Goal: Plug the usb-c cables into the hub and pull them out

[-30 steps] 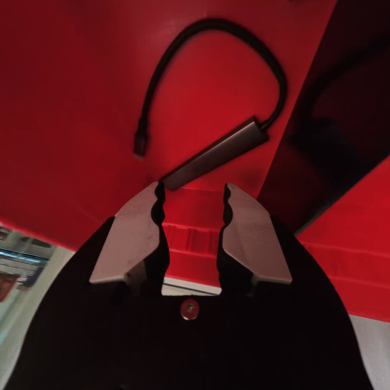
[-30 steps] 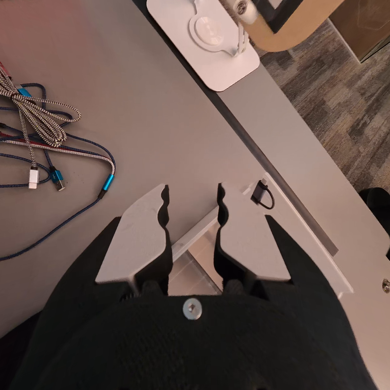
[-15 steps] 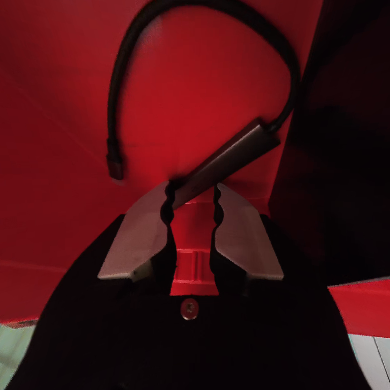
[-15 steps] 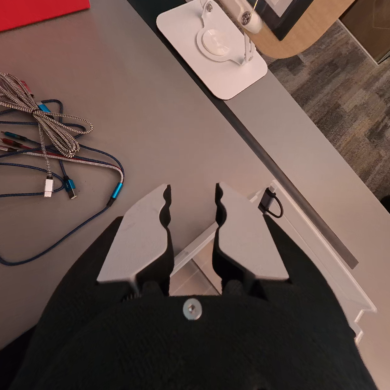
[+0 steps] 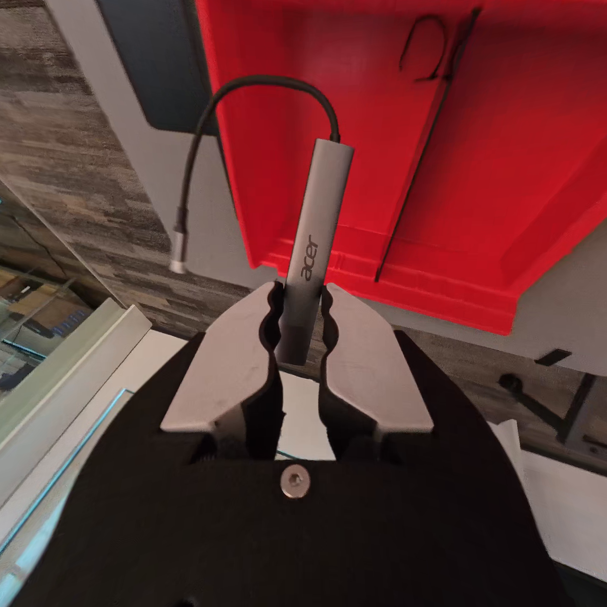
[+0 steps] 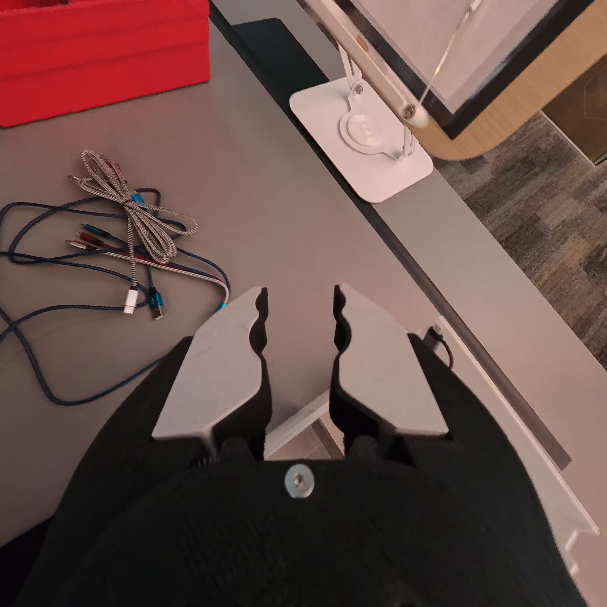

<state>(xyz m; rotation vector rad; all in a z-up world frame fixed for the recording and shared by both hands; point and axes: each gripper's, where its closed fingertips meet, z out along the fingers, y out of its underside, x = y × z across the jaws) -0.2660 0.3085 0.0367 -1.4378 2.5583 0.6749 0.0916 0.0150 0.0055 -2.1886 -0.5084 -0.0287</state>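
My left gripper (image 5: 300,292) is shut on the near end of a slim grey hub (image 5: 317,226) and holds it up in the air. The hub's black lead (image 5: 262,82) arcs over and its plug (image 5: 180,253) hangs free at the left. A tangle of braided cables (image 6: 108,256), white-grey, blue and red, lies on the grey table (image 6: 246,213) left of my right gripper (image 6: 300,292). That gripper is open and empty above the table. The cables' white plug (image 6: 130,301) and blue plug (image 6: 155,301) lie nearest its left finger.
A red bin (image 5: 427,147) lies beyond the lifted hub; it also shows at the table's far left in the right wrist view (image 6: 98,59). A monitor's white stand base (image 6: 361,144) sits at the table's far edge. A small black cable loop (image 6: 443,348) lies by the right finger. Across from one pair of fingers to the other is roughly 45 cm.
My left gripper has closed on the hub inside the red bin and lifted it out. My right gripper has drifted back, so more of the cables and the bin show.
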